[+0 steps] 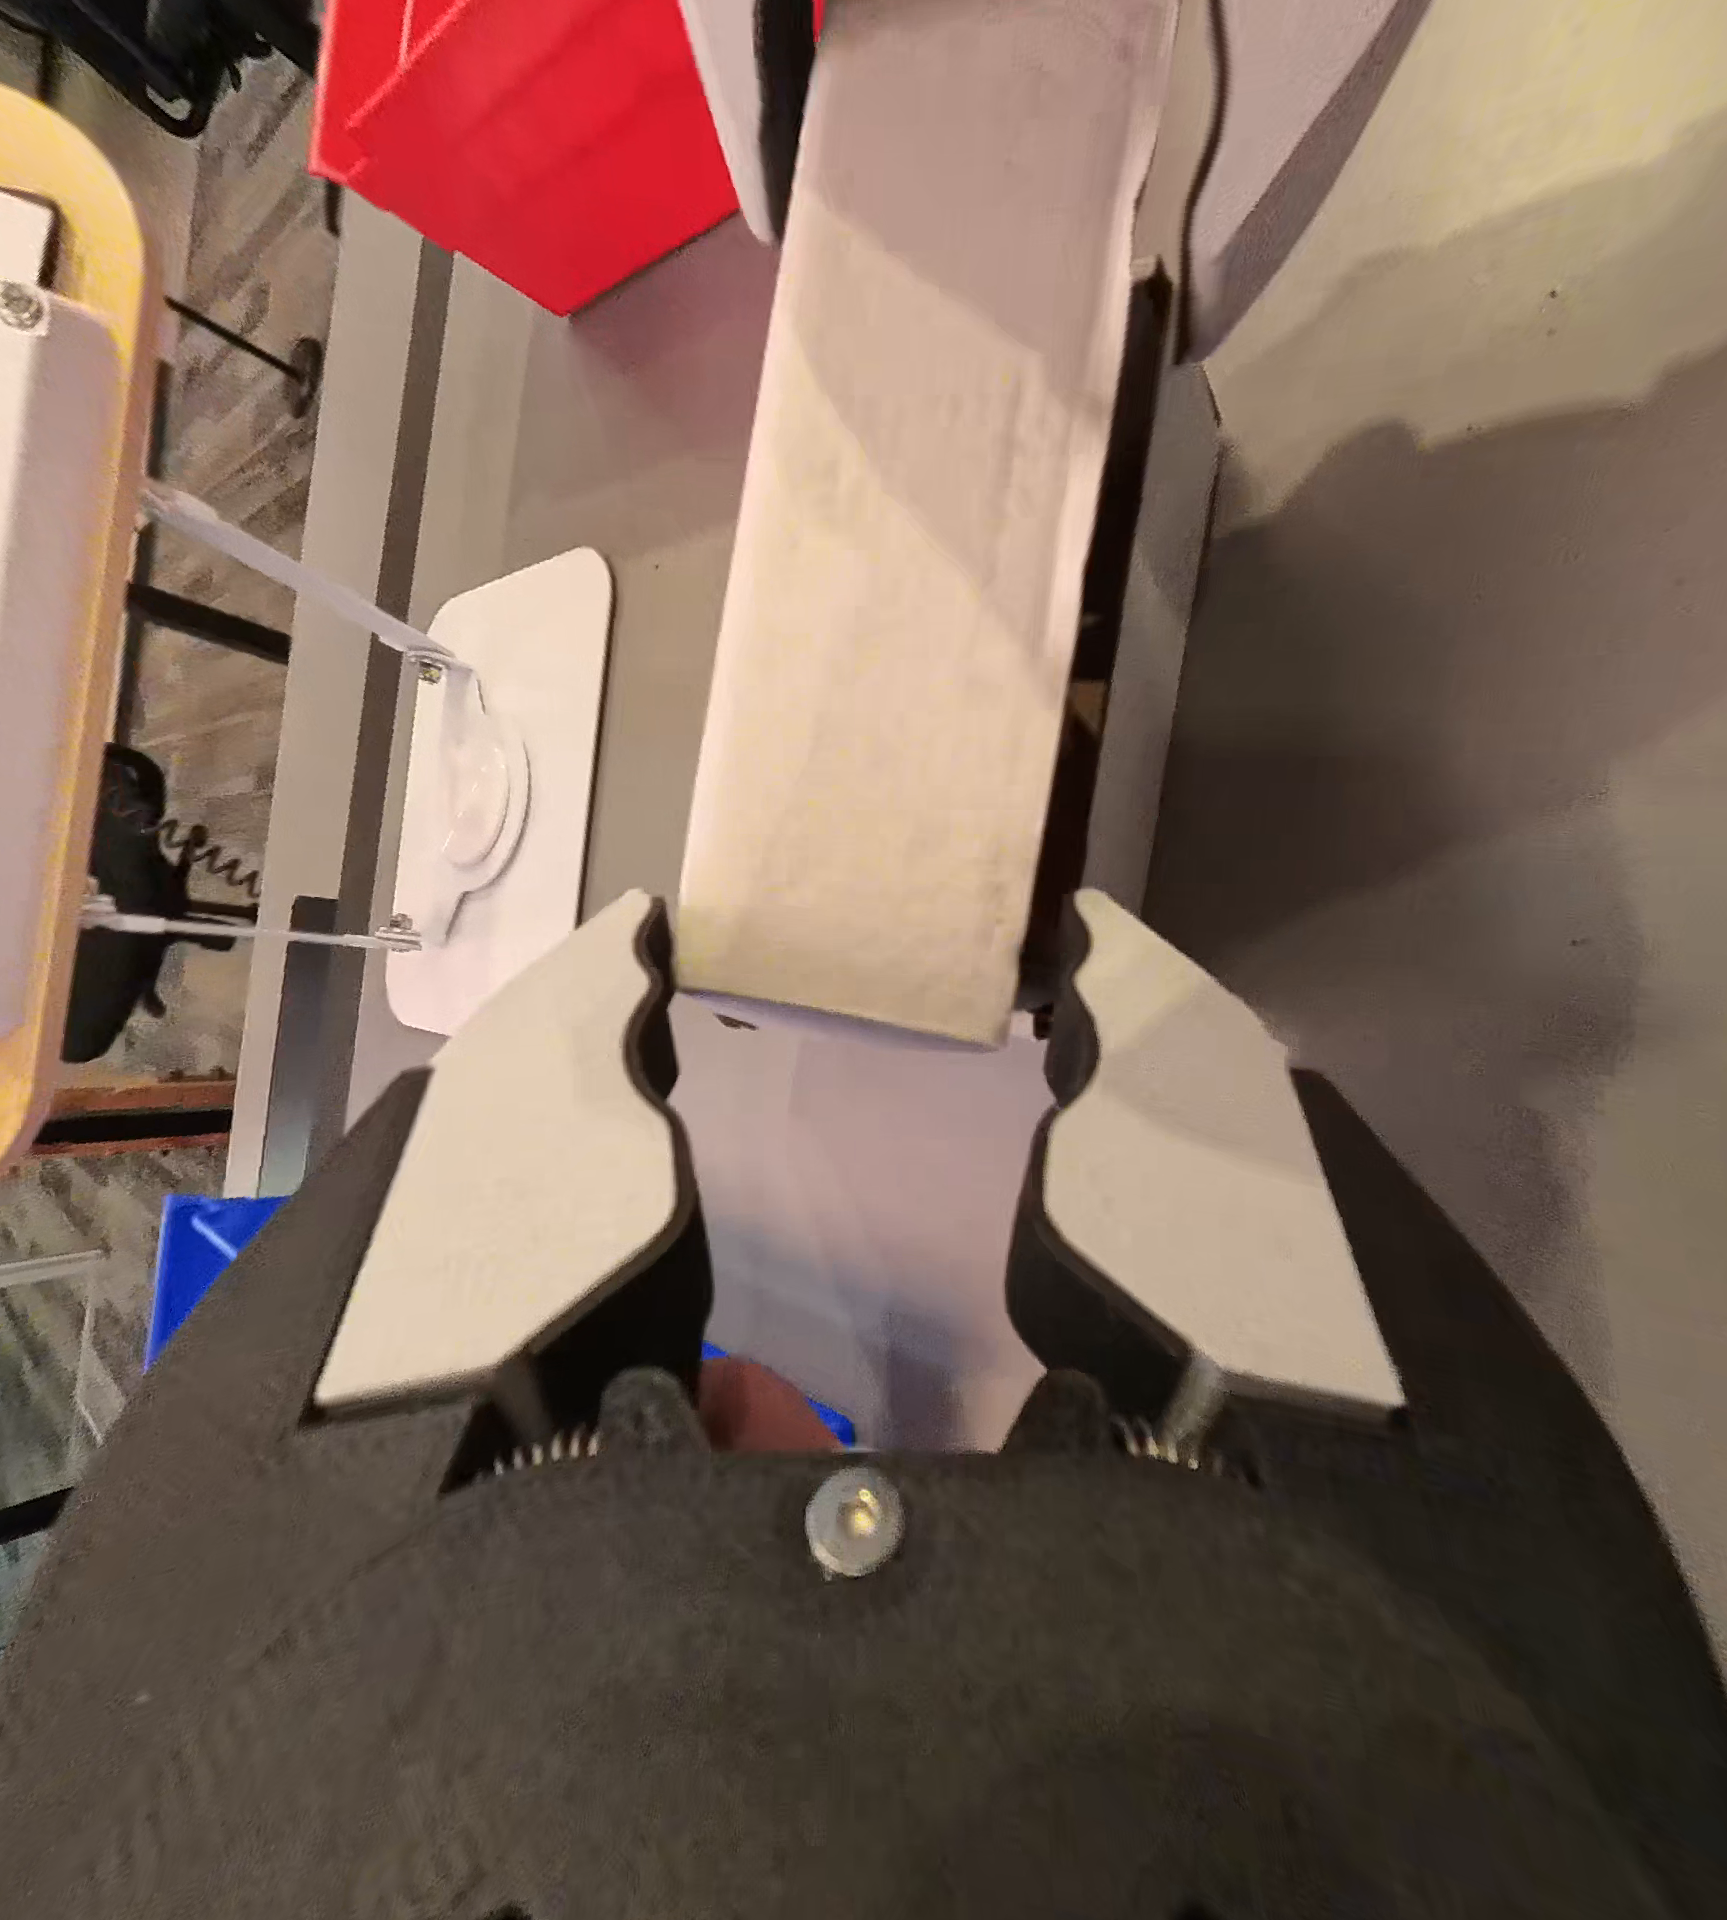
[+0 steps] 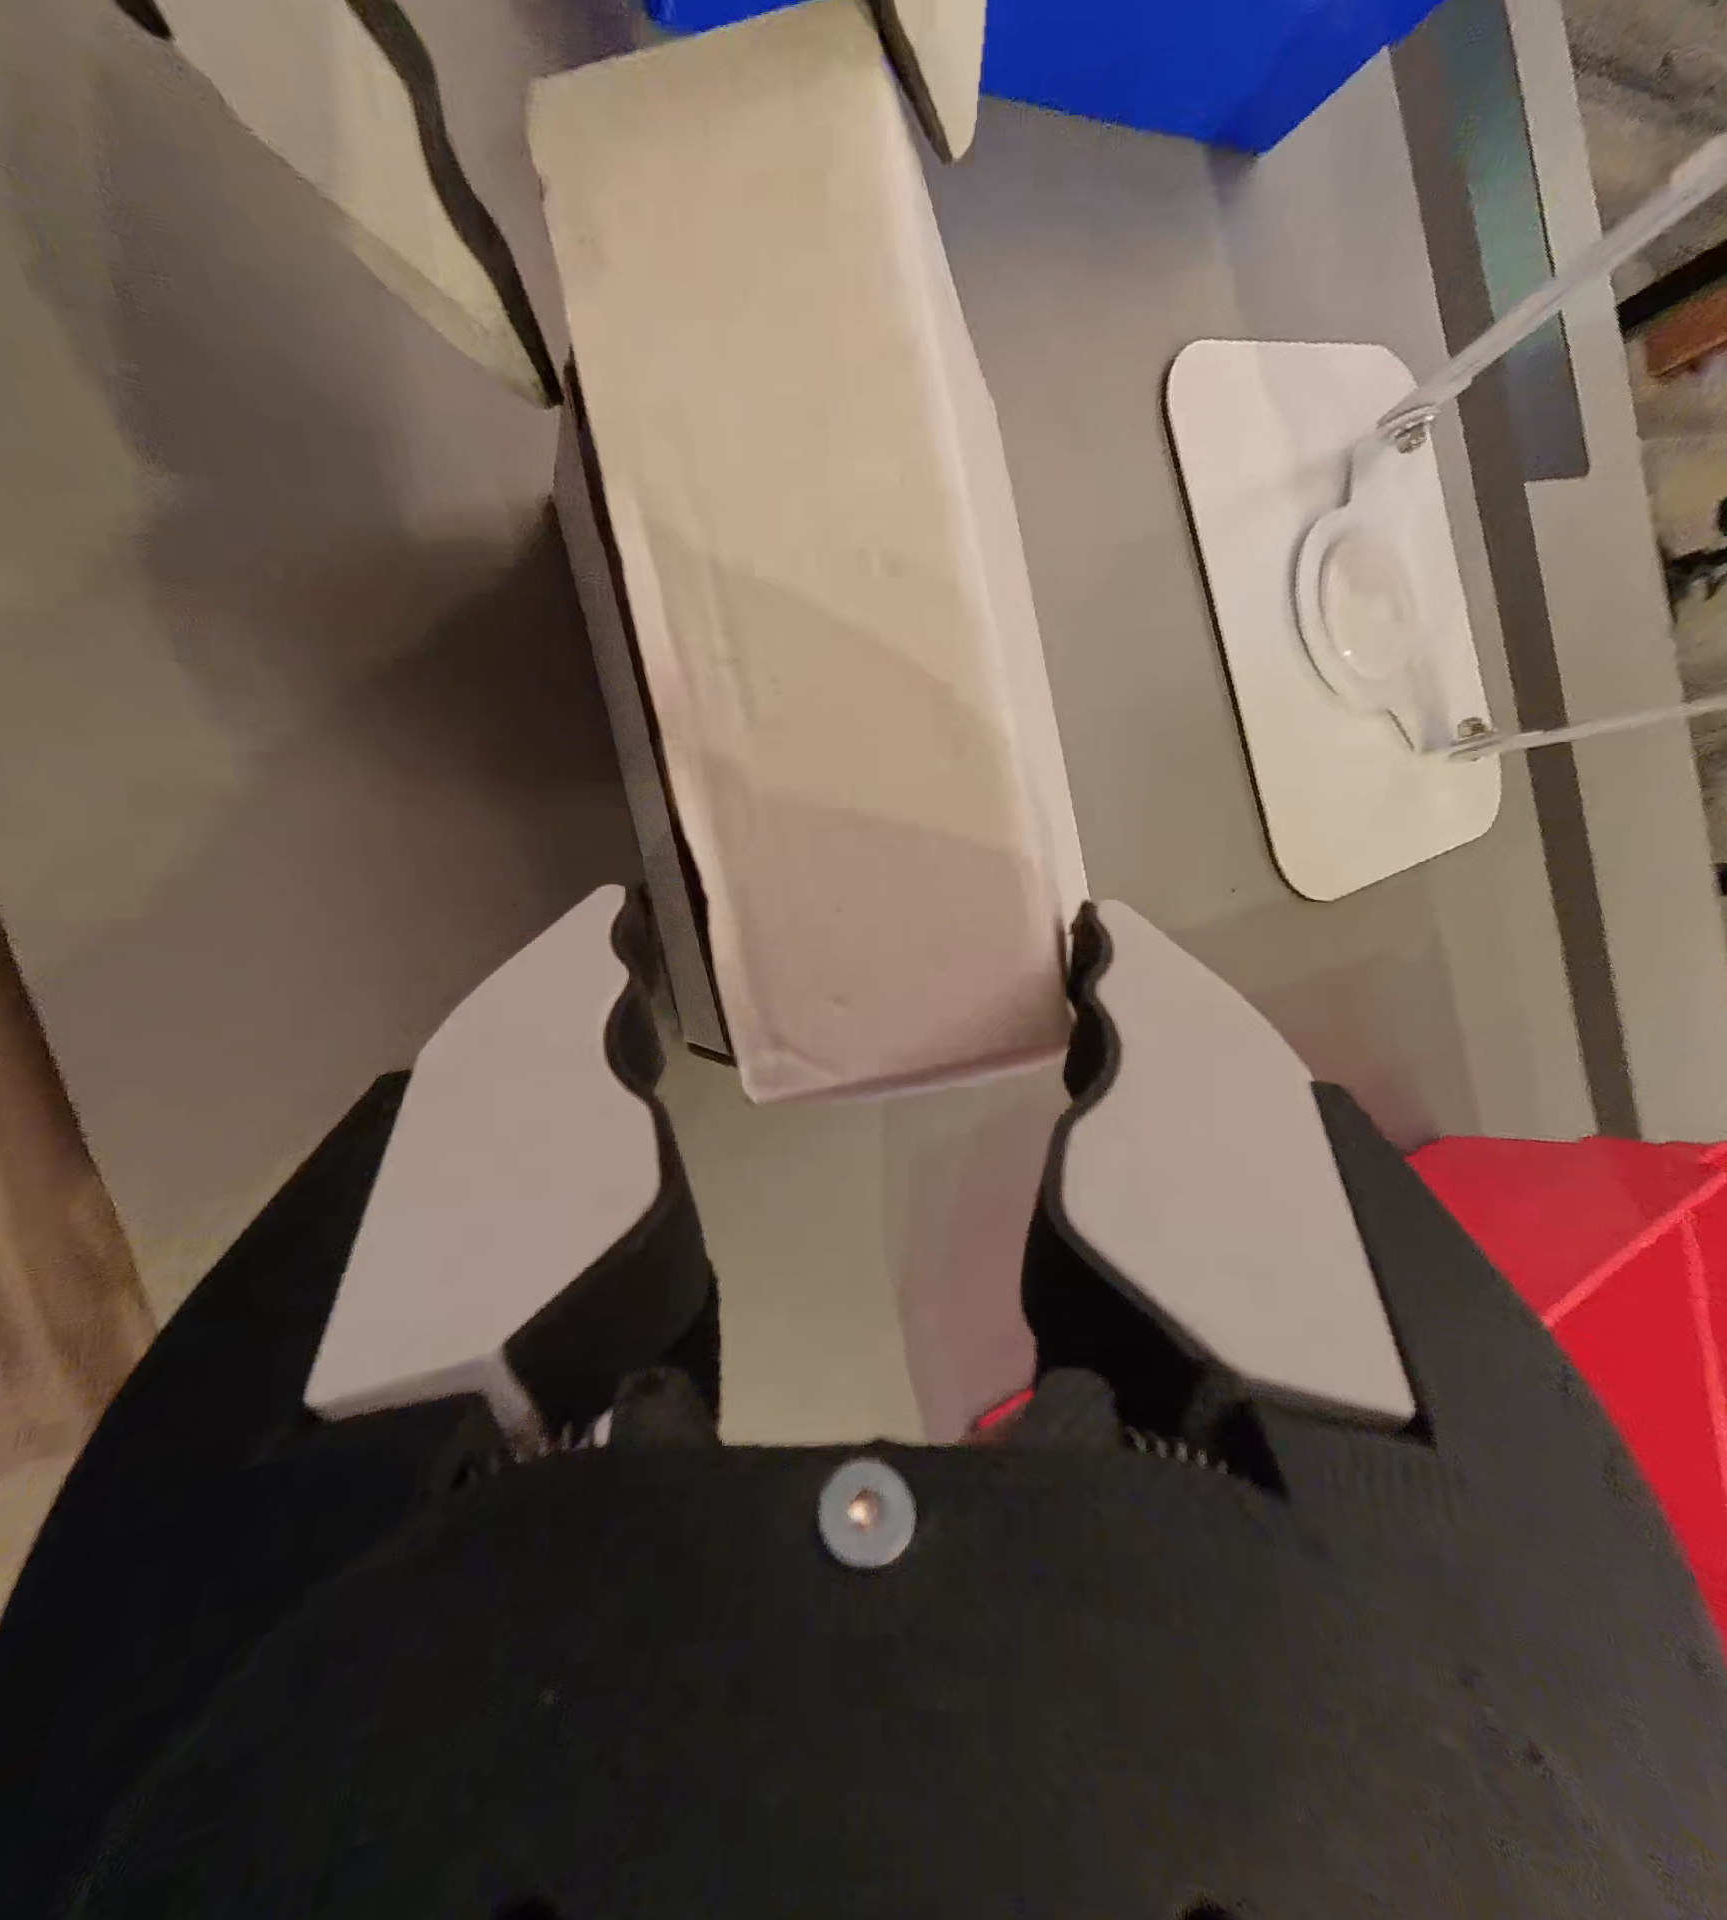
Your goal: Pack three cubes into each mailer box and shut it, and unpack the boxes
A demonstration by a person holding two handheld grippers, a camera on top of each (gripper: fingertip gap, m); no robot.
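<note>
A white mailer box (image 1: 890, 623) lies between my two grippers, which hold it from opposite ends. In the left wrist view its long narrow white face runs away from me, with a wide pale panel (image 1: 1461, 623) beside it and a dark gap between the two. My left gripper (image 1: 864, 935) is shut on the near end of the narrow face. My right gripper (image 2: 854, 935) is shut on the other end of the box (image 2: 817, 623). Each gripper shows at the top of the other's view: the right (image 1: 973, 104) and the left (image 2: 672, 156). No cubes are in view.
The box is over a grey table (image 1: 578, 468). A red bin (image 1: 526, 135) (image 2: 1617, 1351) stands by the right gripper and a blue bin (image 1: 204, 1268) (image 2: 1150, 52) by the left. A white plate with a clear suction mount (image 1: 516, 748) (image 2: 1337, 623) sits near the table edge. A wooden-framed stand (image 1: 111, 416) is beyond. The tips of one gripper are about 11 cm away from the tips of the other.
</note>
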